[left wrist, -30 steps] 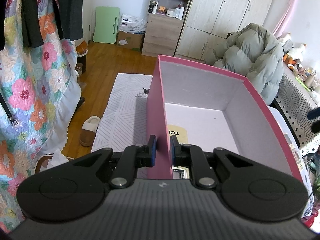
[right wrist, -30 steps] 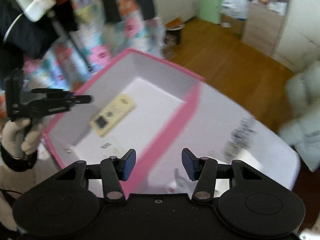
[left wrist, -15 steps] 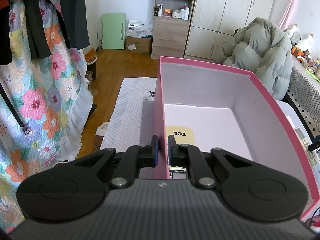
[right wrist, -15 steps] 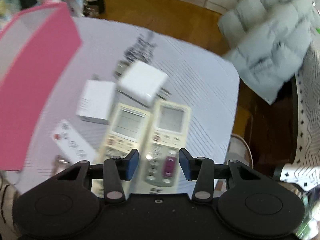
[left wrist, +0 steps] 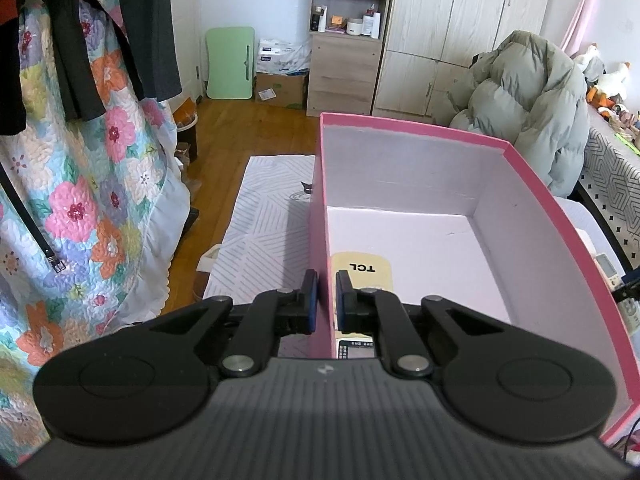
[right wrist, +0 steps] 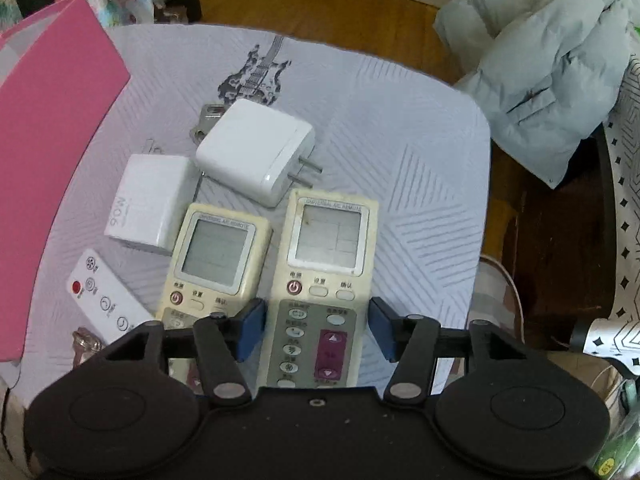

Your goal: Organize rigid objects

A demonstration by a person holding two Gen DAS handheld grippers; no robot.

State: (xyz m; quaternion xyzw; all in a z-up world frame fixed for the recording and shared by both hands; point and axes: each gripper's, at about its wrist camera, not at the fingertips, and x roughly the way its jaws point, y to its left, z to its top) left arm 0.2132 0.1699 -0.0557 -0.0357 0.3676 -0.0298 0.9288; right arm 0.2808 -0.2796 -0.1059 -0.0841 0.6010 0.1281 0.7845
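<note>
My left gripper (left wrist: 322, 296) is shut on the left wall of the pink box (left wrist: 532, 184). A yellowed TCL remote (left wrist: 362, 274) lies inside the box by that wall. My right gripper (right wrist: 317, 326) is open, its jaws on either side of a yellowed AC remote (right wrist: 326, 264) lying on the white quilted mat (right wrist: 400, 128). A second AC remote (right wrist: 216, 258) lies just left of it. Two white chargers, one larger (right wrist: 252, 154) and one marked 90W (right wrist: 150, 198), and a slim white remote (right wrist: 104, 300) lie nearby. The pink box (right wrist: 48, 152) stands at the left.
A grey puffer jacket (right wrist: 548, 56) hangs off a chair to the right of the table. A flowered quilt (left wrist: 72, 200) and dark clothes hang on the left. A metal keyring (right wrist: 208, 120) lies behind the chargers. The table's edge curves at the right.
My right gripper has lowered onto the right-hand AC remote, which now sits between its open jaws. My left gripper keeps its hold on the box wall.
</note>
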